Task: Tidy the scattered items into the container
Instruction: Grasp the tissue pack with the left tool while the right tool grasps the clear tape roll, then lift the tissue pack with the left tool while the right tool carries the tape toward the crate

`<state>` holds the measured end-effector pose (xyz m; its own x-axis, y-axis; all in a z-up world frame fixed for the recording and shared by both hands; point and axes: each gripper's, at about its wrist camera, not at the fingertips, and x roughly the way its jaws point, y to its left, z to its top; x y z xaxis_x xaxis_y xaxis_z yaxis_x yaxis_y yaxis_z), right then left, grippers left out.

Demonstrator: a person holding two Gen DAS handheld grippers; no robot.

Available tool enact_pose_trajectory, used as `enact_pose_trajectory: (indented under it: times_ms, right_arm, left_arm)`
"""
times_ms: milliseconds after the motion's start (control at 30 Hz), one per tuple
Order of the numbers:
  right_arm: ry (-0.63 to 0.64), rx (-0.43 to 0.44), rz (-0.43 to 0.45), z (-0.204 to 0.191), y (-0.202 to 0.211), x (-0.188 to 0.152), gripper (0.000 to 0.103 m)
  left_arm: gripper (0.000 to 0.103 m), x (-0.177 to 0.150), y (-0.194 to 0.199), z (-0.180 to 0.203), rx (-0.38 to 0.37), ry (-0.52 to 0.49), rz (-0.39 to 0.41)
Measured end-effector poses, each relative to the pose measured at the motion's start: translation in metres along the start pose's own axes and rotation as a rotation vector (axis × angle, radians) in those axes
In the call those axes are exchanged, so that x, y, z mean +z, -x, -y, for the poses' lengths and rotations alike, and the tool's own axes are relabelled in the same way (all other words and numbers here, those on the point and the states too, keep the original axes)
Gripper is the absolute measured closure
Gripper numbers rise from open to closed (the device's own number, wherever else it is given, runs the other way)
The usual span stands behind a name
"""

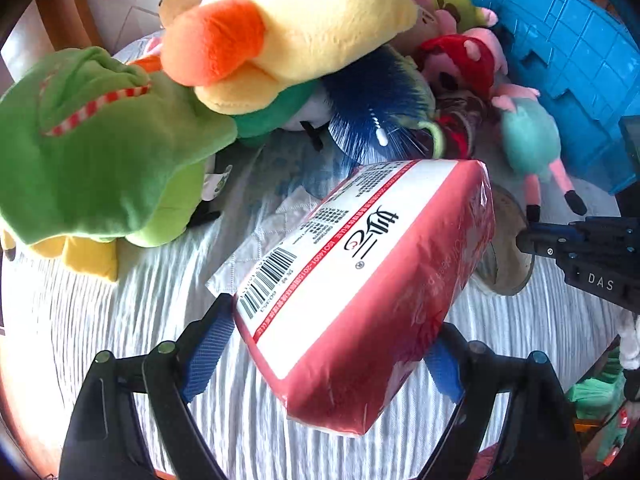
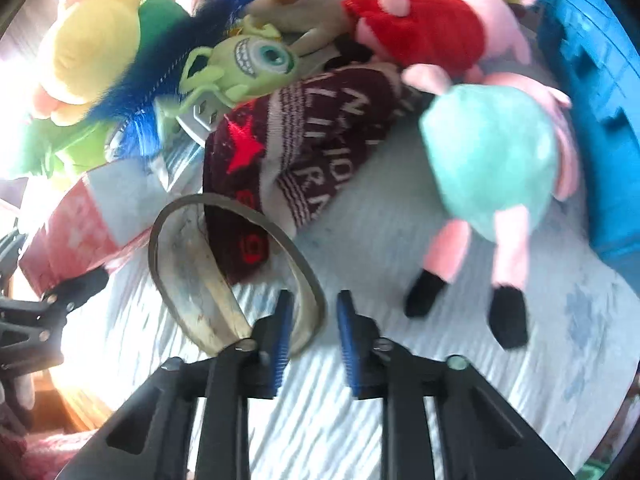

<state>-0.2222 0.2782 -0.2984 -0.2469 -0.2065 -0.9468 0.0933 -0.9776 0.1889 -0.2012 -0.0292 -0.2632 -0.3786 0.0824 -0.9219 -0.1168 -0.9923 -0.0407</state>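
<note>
the blue crate (image 1: 560,60) stands ahead and right of both grippers, nearer the right one, beyond the toys, while the left gripper (image 1: 328,356) clamps the red tissue pack (image 1: 360,280), long axis slanting toward it, and the right gripper (image 2: 311,340) pinches the roll's (image 2: 224,280) rim.

One tissue pack (image 1: 360,280), one tape ring (image 2: 236,276), one knit hat (image 2: 288,160), one blue crate (image 1: 560,60), perhaps seven plush toys (image 1: 100,152).

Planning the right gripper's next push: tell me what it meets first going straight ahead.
The ring: its rim already sits between the right gripper fingers. Beyond it, likely only bedcover, though depth is unclear.
</note>
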Motion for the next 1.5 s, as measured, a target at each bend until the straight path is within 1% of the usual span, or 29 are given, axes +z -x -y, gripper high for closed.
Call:
enact_pose_trajectory:
  times_ms: [100, 200, 233, 300, 333, 367, 400, 467, 533, 667, 700, 833, 933, 1000, 1200, 1333, 1500]
  right_arm:
    - [0.006, 0.002, 0.010, 0.003, 0.008, -0.007, 0.086]
    - [0.021, 0.015, 0.033, 0.000, 0.015, -0.009, 0.085]
    - [0.029, 0.020, 0.043, -0.002, 0.017, -0.008, 0.082]
    - [0.063, 0.018, 0.056, -0.008, 0.021, -0.007, 0.062]
    - [0.090, 0.013, 0.060, -0.013, 0.023, -0.006, 0.037]
    - [0.117, 0.008, 0.064, -0.018, 0.024, -0.006, 0.008]
    - [0.151, 0.001, 0.076, -0.025, 0.025, -0.007, 0.000]
    - [0.216, -0.014, 0.097, -0.036, 0.028, -0.009, 0.001]
    - [0.246, -0.022, 0.097, -0.043, 0.025, -0.008, 0.001]
    - [0.279, -0.021, 0.068, -0.051, 0.011, -0.002, 0.001]
    - [0.287, -0.032, 0.062, -0.052, 0.008, -0.002, 0.001]
    - [0.301, -0.041, 0.035, -0.051, -0.005, 0.000, 0.001]
    - [0.255, 0.046, 0.031, -0.044, -0.004, 0.001, 0.021]
    - [0.247, 0.052, 0.045, -0.044, 0.005, 0.000, 0.023]
    - [0.180, 0.139, 0.089, -0.023, 0.045, -0.010, 0.024]
    - [0.175, 0.133, 0.145, -0.010, 0.077, -0.016, 0.025]
    - [0.180, 0.125, 0.165, -0.003, 0.098, -0.026, 0.025]
  left_arm:
    - [0.016, -0.007, 0.017, 0.002, 0.020, 0.012, 0.019]
    - [0.016, 0.001, 0.011, -0.002, 0.041, 0.038, 0.024]
    - [0.016, 0.002, 0.011, -0.005, 0.047, 0.046, 0.023]
    - [0.016, 0.007, 0.009, -0.008, 0.064, 0.058, 0.022]
    - [0.016, 0.006, 0.009, -0.011, 0.071, 0.064, 0.019]
    - [0.016, 0.008, 0.003, -0.006, 0.073, 0.073, 0.017]
    - [0.016, 0.011, -0.003, -0.001, 0.074, 0.082, 0.016]
    - [0.016, 0.009, -0.001, -0.003, 0.075, 0.088, 0.016]
    - [0.016, 0.009, -0.001, -0.003, 0.073, 0.089, 0.016]
    - [0.016, 0.013, -0.003, 0.000, 0.064, 0.100, 0.013]
    - [0.016, 0.014, -0.003, -0.001, 0.064, 0.102, 0.013]
    - [0.016, 0.017, -0.004, 0.000, 0.067, 0.114, 0.013]
    - [0.016, 0.018, -0.002, -0.001, 0.062, 0.129, 0.012]
    - [0.016, 0.018, 0.003, 0.000, 0.063, 0.133, 0.018]
    - [0.016, 0.021, 0.024, 0.007, 0.081, 0.142, 0.064]
    - [0.016, 0.021, 0.038, 0.018, 0.094, 0.142, 0.095]
    - [0.016, 0.014, 0.047, 0.033, 0.095, 0.138, 0.109]
